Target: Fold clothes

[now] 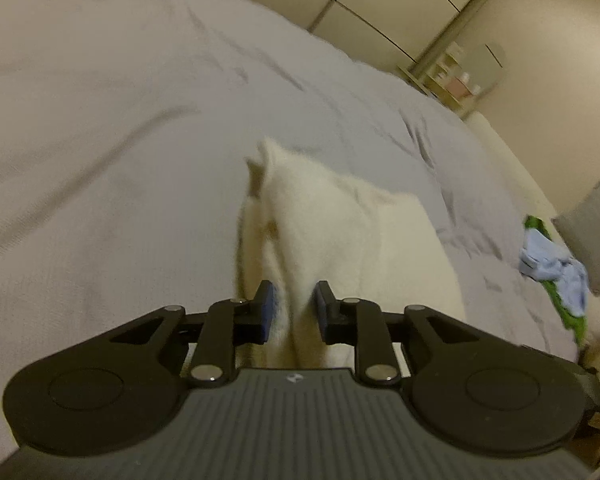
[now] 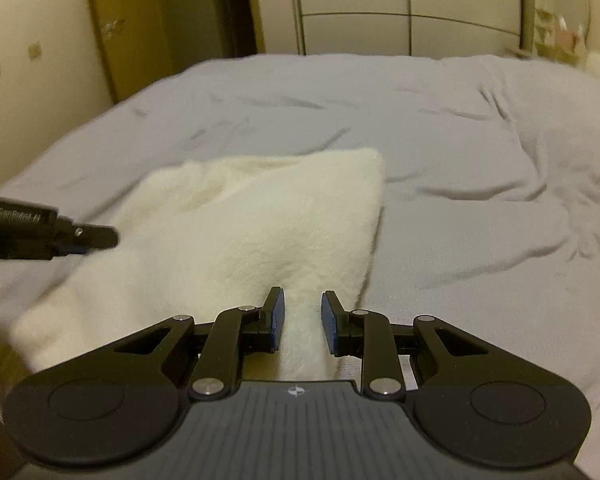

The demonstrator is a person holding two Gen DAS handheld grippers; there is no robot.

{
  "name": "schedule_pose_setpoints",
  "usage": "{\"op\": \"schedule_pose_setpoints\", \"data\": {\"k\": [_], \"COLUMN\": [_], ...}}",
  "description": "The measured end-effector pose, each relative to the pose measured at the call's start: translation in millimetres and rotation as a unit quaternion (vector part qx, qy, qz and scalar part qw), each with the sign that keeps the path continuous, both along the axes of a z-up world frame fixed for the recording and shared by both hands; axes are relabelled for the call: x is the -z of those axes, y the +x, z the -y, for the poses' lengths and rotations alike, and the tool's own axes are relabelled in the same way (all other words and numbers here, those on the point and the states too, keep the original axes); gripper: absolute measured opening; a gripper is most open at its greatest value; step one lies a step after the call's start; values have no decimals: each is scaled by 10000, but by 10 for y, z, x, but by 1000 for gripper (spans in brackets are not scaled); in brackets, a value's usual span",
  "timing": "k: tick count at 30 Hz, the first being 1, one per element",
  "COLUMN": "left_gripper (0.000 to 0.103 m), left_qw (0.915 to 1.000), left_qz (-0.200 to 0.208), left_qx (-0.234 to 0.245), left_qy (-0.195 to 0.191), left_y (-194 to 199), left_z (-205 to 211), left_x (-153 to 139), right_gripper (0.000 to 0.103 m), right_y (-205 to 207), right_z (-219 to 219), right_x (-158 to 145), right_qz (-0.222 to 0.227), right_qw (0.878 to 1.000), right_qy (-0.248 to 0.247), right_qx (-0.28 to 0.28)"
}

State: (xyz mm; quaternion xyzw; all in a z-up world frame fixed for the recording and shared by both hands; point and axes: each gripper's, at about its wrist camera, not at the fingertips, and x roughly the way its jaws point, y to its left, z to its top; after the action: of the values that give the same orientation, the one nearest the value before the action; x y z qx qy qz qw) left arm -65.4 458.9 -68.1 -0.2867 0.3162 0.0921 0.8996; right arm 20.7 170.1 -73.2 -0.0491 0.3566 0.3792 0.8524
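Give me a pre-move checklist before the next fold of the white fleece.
1. Left tool has cloth between its pads: ok; the white fleece garment passes through the gap.
2. Right tool has cloth between its pads: ok.
3. Both grips firm: cannot tell; each pair of pads shows a gap.
4. Bedspread beyond the garment free for laying it down: ok.
5. Blue and green clothes lie apart from the fleece: ok.
6. Garment flat: not ok; one edge is lifted and bunched.

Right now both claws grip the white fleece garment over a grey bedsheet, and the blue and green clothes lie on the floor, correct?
Not quite. In the left wrist view the blue and green clothes lie on the bedsheet near its edge. The left claw and right claw do grip the white fleece garment.
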Motion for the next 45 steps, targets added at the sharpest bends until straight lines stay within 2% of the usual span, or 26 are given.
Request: {"op": "schedule_pose_setpoints", "data": {"k": [2, 4, 6, 8, 10, 12, 15, 18, 20, 24, 27, 30, 32, 34, 36, 38, 41, 45], "left_gripper": [14, 14, 14, 17, 15, 14, 14, 14, 14, 13, 15, 21, 21, 12, 12, 12, 12, 17], "left_qw": [9990, 9977, 9953, 9912, 9874, 9842, 9832, 9819, 9806, 9772, 9711, 9701, 9710, 9706, 9693, 9679, 9632, 9647], "left_qz": [64, 194, 226, 109, -265, -446, -521, -546, -577, -559, -788, -895, -926, -763, -567, -526, -778, -930], "left_qx": [-52, 116, 417, 694, 669, 557, 463, 451, 424, 382, 370, 326, 314, 374, 449, 579, 824, 765], "left_qy": [433, 644, 848, 1123, 1409, 1621, 1689, 1754, 1826, 2013, 2221, 2233, 2180, 2254, 2351, 2390, 2439, 2342], "left_y": [-169, -346, -418, -408, -328, -295, -311, -269, -266, -349, -257, -218, -221, -206, -185, -82, 116, 124], "left_z": [145, 352, 606, 828, 932, 959, 920, 954, 993, 1070, 1064, 1019, 1012, 1039, 1071, 1078, 1080, 958], "left_x": [-240, -430, -517, -452, -276, -108, 34, 24, -4, -144, -50, -5, -101, -255, -415, -438, -262, -13], "right_gripper": [27, 27, 27, 27, 28, 28, 30, 30, 30, 30, 31, 31, 31, 31, 31, 31, 30, 31], "right_y": [24, 34, -48, -139, -239, -369, -530, -565, -530, -456, -398, -365, -300, -236, -171, -106, -21, -48], "right_z": [176, 340, 426, 428, 414, 299, 155, 214, 311, 344, 306, 268, 237, 207, 176, 146, 89, -106], "right_x": [-41, -77, -67, -13, 36, 81, 138, 57, -5, 12, 130, 108, 86, 64, 42, 20, 7, 192], "right_qz": [-299, -559, -587, -629, -601, -233, 222, 345, 254, 92, -120, -89, -80, -71, -61, -52, -33, 81], "right_qw": [9983, 9939, 9925, 9929, 9940, 9978, 9979, 9973, 9978, 9980, 9979, 9973, 9970, 9966, 9961, 9957, 9950, 9919], "right_qy": [490, 930, 1054, 1001, 909, 574, 146, 162, 372, 398, 317, 226, 264, 302, 341, 379, 394, -19], "right_qx": [110, 207, 199, 127, 42, -226, -590, -629, -491, -486, -545, -690, -729, -769, -808, -848, -920, -1264]}}
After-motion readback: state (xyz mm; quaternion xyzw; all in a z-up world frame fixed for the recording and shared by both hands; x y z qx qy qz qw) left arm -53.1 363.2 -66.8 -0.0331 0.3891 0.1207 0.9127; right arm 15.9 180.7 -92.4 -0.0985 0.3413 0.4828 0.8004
